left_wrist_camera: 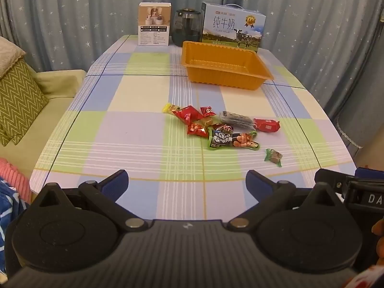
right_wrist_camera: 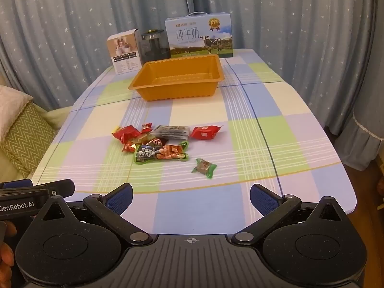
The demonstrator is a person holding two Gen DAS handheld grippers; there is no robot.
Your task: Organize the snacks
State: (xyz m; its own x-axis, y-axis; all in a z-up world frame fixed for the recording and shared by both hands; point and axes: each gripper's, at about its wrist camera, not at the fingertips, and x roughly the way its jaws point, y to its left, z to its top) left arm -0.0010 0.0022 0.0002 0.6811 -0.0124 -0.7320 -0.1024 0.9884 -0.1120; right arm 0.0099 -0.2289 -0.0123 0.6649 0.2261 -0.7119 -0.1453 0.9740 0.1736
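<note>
A pile of wrapped snacks (left_wrist_camera: 216, 124) lies mid-table, also in the right wrist view (right_wrist_camera: 160, 141): red packets, a grey packet (left_wrist_camera: 236, 119), a long green sausage pack (left_wrist_camera: 234, 140) (right_wrist_camera: 161, 154). A red packet (left_wrist_camera: 267, 124) (right_wrist_camera: 205, 132) lies at the right. A small green-wrapped candy (left_wrist_camera: 273, 156) (right_wrist_camera: 204, 166) lies apart, nearest me. An empty orange tray (left_wrist_camera: 259, 68) (right_wrist_camera: 144, 81) stands behind them. My left gripper (left_wrist_camera: 186, 184) and right gripper (right_wrist_camera: 191, 196) are open and empty, held over the table's near edge, well short of the snacks.
At the table's far edge stand a white box (left_wrist_camera: 154, 24) (right_wrist_camera: 123, 51), a dark glass jar (left_wrist_camera: 188, 27) (right_wrist_camera: 154, 46) and a milk carton box (left_wrist_camera: 234, 27) (right_wrist_camera: 199, 37). A sofa with a zigzag cushion (left_wrist_camera: 19, 100) is left. Starred curtains hang behind.
</note>
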